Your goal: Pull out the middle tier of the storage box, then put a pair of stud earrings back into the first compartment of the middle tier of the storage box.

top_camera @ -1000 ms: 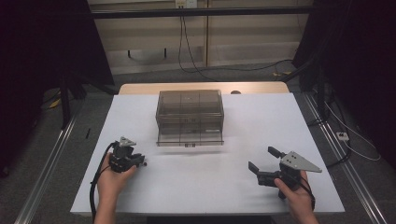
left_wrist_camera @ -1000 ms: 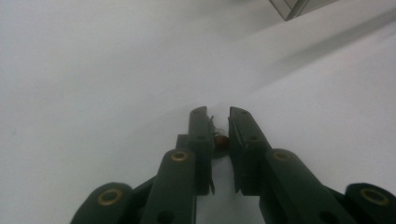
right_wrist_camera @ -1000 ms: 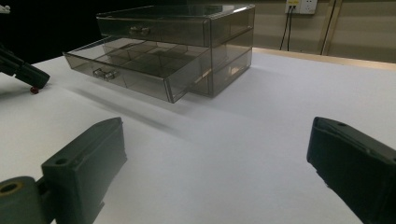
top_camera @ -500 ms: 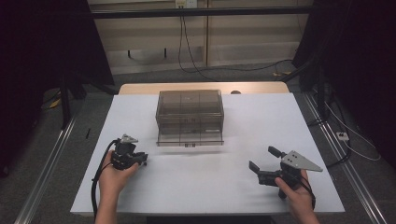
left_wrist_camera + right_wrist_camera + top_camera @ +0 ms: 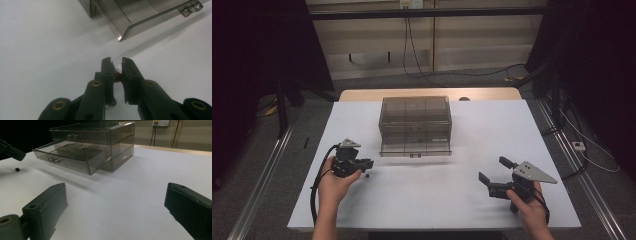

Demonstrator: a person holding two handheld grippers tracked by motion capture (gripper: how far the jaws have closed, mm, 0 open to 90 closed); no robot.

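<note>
A clear smoky drawer box (image 5: pixel 414 125) stands mid-table, its bottom drawer (image 5: pixel 75 157) pulled out toward me, compartments showing. A tiny dark red bead (image 5: pixel 367 176) lies on the white table just beyond my left gripper (image 5: pixel 364 164). In the left gripper view the bead (image 5: pixel 118 76) shows through the narrow gap between the jaws of the left gripper (image 5: pixel 117 61), which are a little apart. The right gripper view shows the bead (image 5: pixel 17 169) resting on the table below the left gripper's tip (image 5: pixel 15 153). My right gripper (image 5: pixel 494 172) hovers wide open at the front right, holding nothing.
The white table (image 5: pixel 472 145) has bare room between the two grippers and in front of the drawer. A wooden strip (image 5: pixel 482 93) edges its far side. Cables (image 5: pixel 417 55) run along the floor behind, and a metal rail (image 5: pixel 267 175) lies left of the table.
</note>
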